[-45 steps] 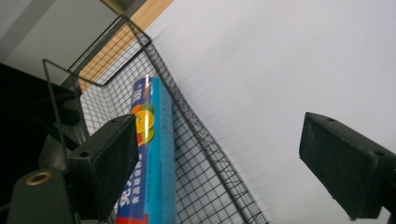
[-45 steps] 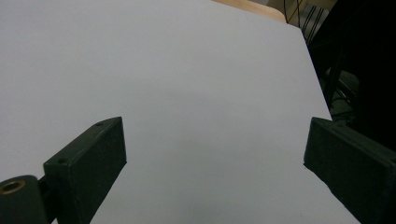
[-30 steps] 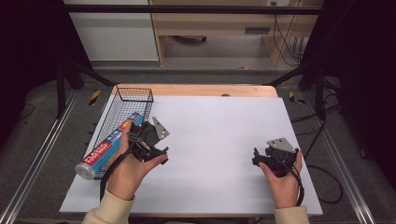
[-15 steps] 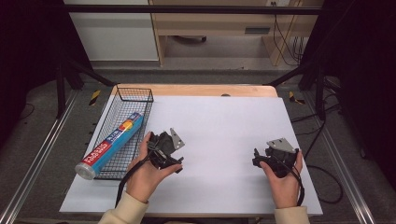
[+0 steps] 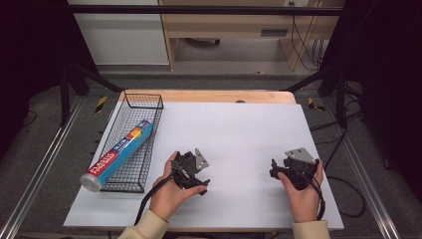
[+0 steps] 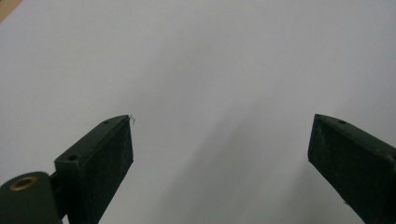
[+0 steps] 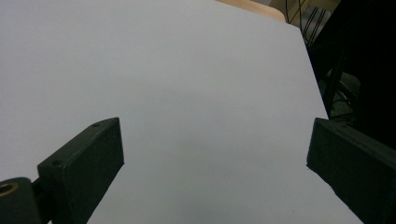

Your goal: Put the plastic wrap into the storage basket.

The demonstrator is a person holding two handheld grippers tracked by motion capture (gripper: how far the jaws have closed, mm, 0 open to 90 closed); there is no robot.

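left gripper (image 5: 191,172) low over table, jaws apart, empty | right gripper (image 5: 291,169) likewise | white table (image 5: 239,134), dim room, details unclear

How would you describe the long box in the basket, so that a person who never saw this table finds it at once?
Look at the white table and go to its left edge, where a black wire basket stands. Inside it lies a long blue box, its near end sticking out over the basket's rim. It is the only colourful thing there, with a red end and white lettering.
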